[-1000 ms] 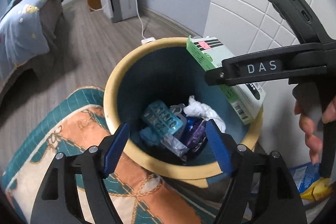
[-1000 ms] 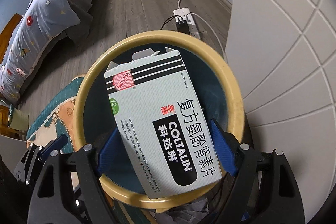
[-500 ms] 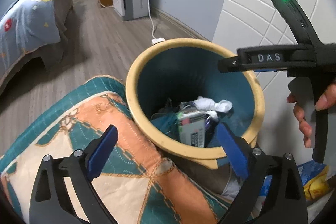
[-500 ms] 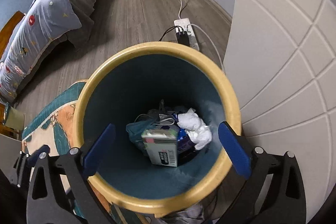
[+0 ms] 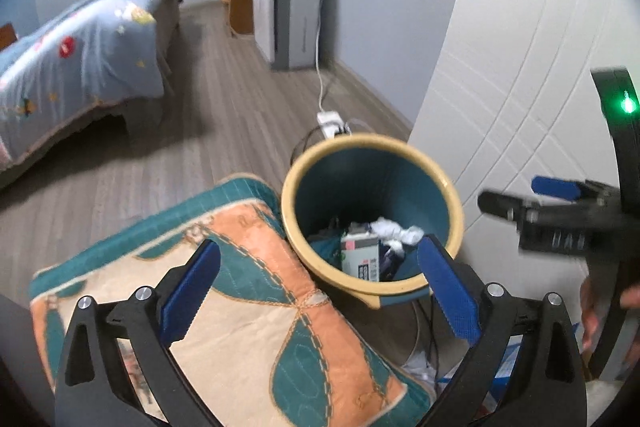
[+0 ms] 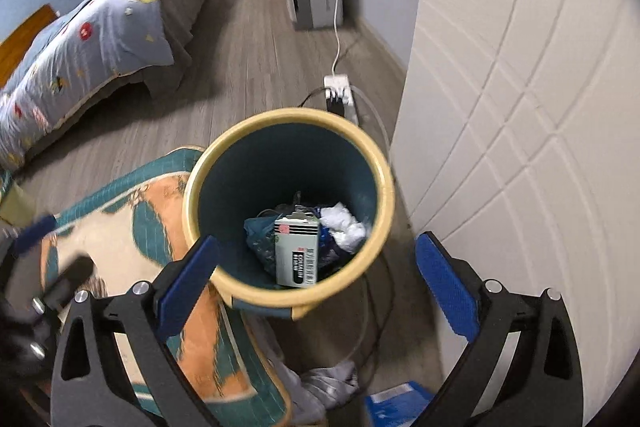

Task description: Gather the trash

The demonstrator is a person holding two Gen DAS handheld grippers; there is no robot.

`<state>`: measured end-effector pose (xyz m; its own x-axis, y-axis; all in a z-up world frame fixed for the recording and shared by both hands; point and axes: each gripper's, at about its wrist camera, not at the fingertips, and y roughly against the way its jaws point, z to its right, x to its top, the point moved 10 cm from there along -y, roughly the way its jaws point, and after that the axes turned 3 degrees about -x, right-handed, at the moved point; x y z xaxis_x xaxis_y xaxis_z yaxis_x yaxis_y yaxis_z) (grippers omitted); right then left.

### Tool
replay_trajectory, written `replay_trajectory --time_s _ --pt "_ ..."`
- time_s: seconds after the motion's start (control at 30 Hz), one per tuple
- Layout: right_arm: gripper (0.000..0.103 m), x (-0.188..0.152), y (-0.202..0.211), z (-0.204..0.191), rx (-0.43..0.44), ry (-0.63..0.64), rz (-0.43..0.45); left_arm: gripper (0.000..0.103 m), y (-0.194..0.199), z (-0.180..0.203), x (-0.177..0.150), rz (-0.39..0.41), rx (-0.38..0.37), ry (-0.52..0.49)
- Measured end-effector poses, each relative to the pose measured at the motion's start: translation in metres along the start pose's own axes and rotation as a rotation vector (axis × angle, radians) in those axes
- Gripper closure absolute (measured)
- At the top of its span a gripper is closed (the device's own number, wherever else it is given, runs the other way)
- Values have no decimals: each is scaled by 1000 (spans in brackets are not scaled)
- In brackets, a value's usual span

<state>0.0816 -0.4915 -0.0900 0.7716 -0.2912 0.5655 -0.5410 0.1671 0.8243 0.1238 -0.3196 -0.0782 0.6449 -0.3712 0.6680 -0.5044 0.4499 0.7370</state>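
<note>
A round bin (image 5: 294, 227) (image 6: 288, 115) with a yellow rim and dark teal inside stands on the floor by a white panelled wall. In it lie a grey medicine box (image 5: 360, 259) (image 6: 296, 251), a crumpled white tissue (image 5: 396, 231) (image 6: 342, 223) and dark wrappers. My left gripper (image 5: 318, 245) hangs open above and in front of the bin, with nothing between its blue pads. My right gripper (image 6: 317, 243) is open and empty too, higher over the bin's near rim. In the left wrist view the right gripper (image 5: 516, 197) shows blurred at the right, held by a hand (image 5: 588, 315).
A teal and orange patterned cushion (image 5: 240, 307) (image 6: 132, 227) touches the bin's left side. A power strip (image 6: 338, 87) with cables lies behind the bin. A bed (image 5: 80, 39) stands at the far left and a grey appliance (image 5: 292, 11) by the far wall. A blue packet (image 6: 396, 407) and grey cloth (image 6: 332, 383) lie near the bin.
The medicine box left my right gripper and now lies in the bin. Both grippers opened wider and rose back from the bin, which looks smaller.
</note>
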Motion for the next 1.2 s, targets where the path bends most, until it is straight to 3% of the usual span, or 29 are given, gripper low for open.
replay_trajectory --time_s 0.23,0.37,0.53,0.77,1.2 --pt "6 -23 40 0 -4 -15 42 5 45 5 -13 35 105 -42" --pt "6 -32 46 12 -43 -59 57 5 45 1 -21 28 97 -26" --pt "6 -37 40 14 -37 -71 37 5 42 4 -26 21 25 6" --pt "6 -22 67 -8 -69 75 175 5 43 4 -26 17 39 -4" --pt "6 -27 62 -2 -85 41 154 5 51 -2 -24 46 50 -9"
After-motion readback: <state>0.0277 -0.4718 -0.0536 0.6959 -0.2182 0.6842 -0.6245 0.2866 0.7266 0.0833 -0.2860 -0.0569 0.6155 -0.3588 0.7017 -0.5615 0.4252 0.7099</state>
